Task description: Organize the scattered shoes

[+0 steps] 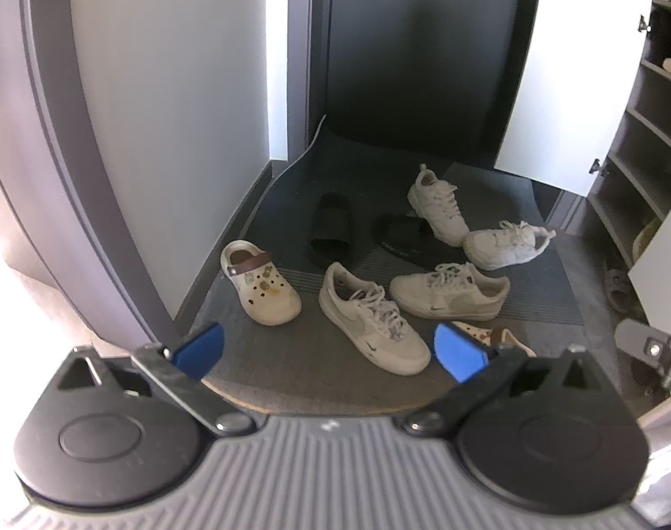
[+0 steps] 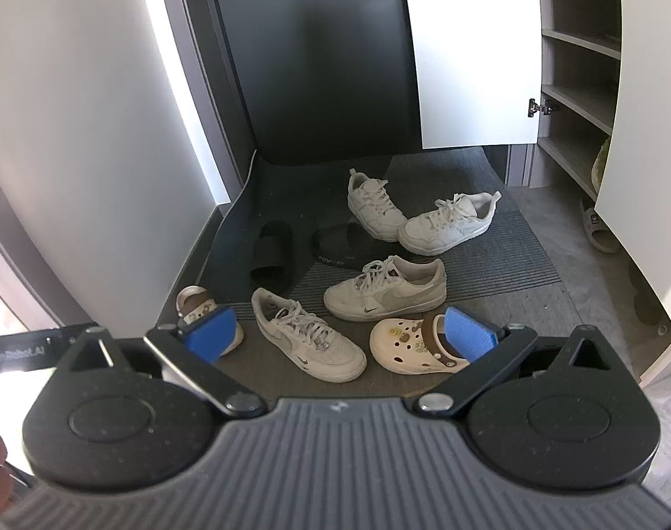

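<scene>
Shoes lie loose across the dark doormat, eight of them, no two paired side by side. Nearest the left gripper sits a pale sneaker, its long axis running diagonally, heel away to the left, toe pointing toward the gripper's right finger. Its partner lies just beyond, turned crosswise, toe to the left. A cream clog rests off to the left, and the second clog shows best from the right wrist view, close under the right gripper, toe pointing left. Farther back, two black slides and two white trainers crowd together, one trainer overlapping a slide.

Both grippers hover above the mat, fingers spread wide, nothing between the blue pads. By the look of it, the left one is better lined up on the near sneaker, the right one on the second clog; a grab across a shoe's width rather than its length would seem the natural fit.

The mat is ribbed and dark, curling up against a black door. On the right a white cabinet door stands open, showing grey shelves, mostly bare, with a few shoes on them. A brown slipper sits on the floor by the cabinet's base.
</scene>
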Demonstrator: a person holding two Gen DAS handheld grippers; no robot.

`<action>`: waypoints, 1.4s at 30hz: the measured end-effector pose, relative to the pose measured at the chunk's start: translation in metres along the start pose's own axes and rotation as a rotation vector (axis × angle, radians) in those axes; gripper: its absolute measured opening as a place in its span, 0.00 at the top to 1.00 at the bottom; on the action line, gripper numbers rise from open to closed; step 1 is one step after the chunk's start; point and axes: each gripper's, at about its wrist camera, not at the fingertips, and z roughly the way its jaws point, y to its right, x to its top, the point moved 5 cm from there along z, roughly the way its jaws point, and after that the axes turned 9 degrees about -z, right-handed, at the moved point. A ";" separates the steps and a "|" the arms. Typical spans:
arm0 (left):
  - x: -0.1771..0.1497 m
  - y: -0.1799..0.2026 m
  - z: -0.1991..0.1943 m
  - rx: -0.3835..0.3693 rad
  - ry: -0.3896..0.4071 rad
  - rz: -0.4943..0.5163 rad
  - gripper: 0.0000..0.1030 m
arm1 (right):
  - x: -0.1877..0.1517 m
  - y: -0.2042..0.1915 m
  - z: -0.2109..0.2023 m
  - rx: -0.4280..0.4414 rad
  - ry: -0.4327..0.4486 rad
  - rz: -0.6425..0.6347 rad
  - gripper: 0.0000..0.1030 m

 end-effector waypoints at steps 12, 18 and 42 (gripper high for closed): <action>0.004 0.010 -0.017 -0.002 -0.002 -0.029 0.00 | -0.005 0.002 -0.002 -0.011 0.007 0.006 0.00; 0.006 0.023 -0.023 0.004 -0.006 -0.028 0.00 | -0.002 -0.002 -0.001 -0.015 0.006 0.004 0.00; 0.009 0.018 -0.022 -0.002 -0.001 -0.045 0.00 | 0.004 0.013 -0.004 0.002 0.033 0.021 0.00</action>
